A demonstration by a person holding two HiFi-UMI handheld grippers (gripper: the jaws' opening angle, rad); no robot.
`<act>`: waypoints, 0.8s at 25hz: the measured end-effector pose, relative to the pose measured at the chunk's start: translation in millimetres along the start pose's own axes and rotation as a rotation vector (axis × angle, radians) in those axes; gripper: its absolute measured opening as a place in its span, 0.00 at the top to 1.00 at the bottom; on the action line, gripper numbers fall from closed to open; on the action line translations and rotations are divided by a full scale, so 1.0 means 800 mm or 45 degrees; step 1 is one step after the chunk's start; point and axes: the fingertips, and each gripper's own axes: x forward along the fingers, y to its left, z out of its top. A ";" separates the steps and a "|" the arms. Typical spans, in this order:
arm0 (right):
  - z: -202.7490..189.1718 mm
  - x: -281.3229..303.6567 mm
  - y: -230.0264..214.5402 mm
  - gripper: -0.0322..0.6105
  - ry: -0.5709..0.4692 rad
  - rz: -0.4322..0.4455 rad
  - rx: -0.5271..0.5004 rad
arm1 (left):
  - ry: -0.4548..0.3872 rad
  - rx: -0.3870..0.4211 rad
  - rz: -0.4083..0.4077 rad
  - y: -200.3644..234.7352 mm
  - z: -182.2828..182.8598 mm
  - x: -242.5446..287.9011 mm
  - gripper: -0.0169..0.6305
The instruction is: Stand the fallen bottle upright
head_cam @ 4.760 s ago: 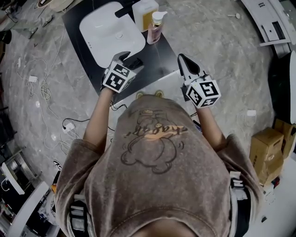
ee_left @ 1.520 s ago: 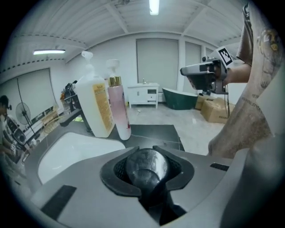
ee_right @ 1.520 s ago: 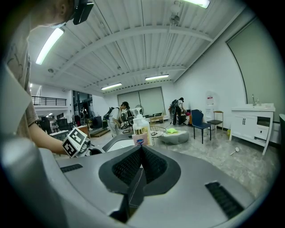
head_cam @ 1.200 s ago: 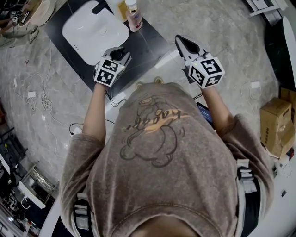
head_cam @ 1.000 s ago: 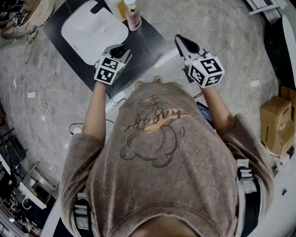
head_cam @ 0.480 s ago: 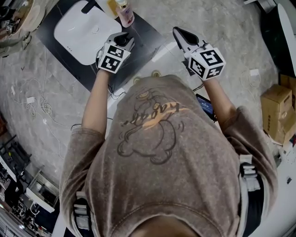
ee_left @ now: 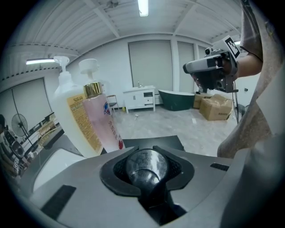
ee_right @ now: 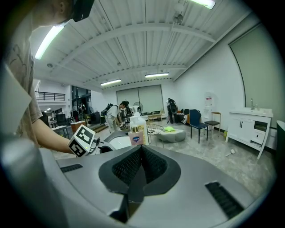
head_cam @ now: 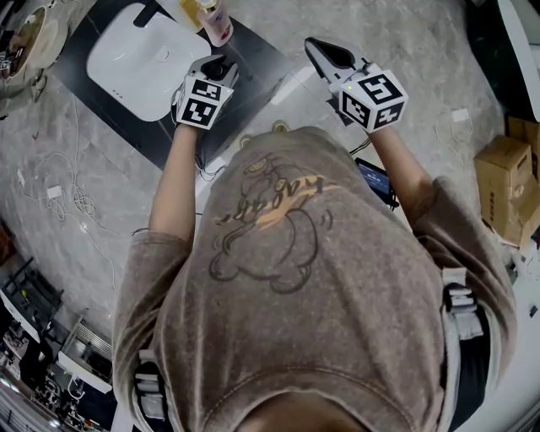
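My left gripper (head_cam: 217,65) is shut on a small dark bottle (ee_left: 146,164), whose round glossy end faces the camera between the pads. It hovers over the black counter (head_cam: 257,61), beside the white basin (head_cam: 126,59). Whether the bottle touches the counter is hidden. Just beyond it stand a pink pump bottle (ee_left: 106,122) and a larger white and yellow one (ee_left: 71,113), both upright at the counter's far edge (head_cam: 215,17). My right gripper (head_cam: 321,52) is shut on nothing and held off the counter's right side, its pads pressed together (ee_right: 141,151).
Cardboard boxes (head_cam: 506,181) sit on the floor at the right. Cables (head_cam: 67,198) trail over the marble floor at the left. A phone (head_cam: 376,180) lies near the person's right arm. In the right gripper view, people (ee_right: 119,113) and chairs (ee_right: 199,122) are in the background.
The dark bottle that lay on the counter by my left gripper is now held in it. Over the last second that gripper has carried it closer to the pump bottles. The right gripper has stayed put.
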 end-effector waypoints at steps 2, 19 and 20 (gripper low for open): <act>0.001 0.001 0.000 0.95 0.004 0.002 -0.003 | -0.001 -0.008 -0.009 -0.001 0.001 -0.003 0.81; 0.013 0.016 -0.007 0.95 -0.013 0.017 -0.007 | -0.088 0.005 -0.104 -0.008 0.044 -0.014 0.72; 0.013 0.017 -0.008 0.95 -0.014 0.020 -0.009 | -0.095 0.006 -0.105 -0.008 0.047 -0.015 0.72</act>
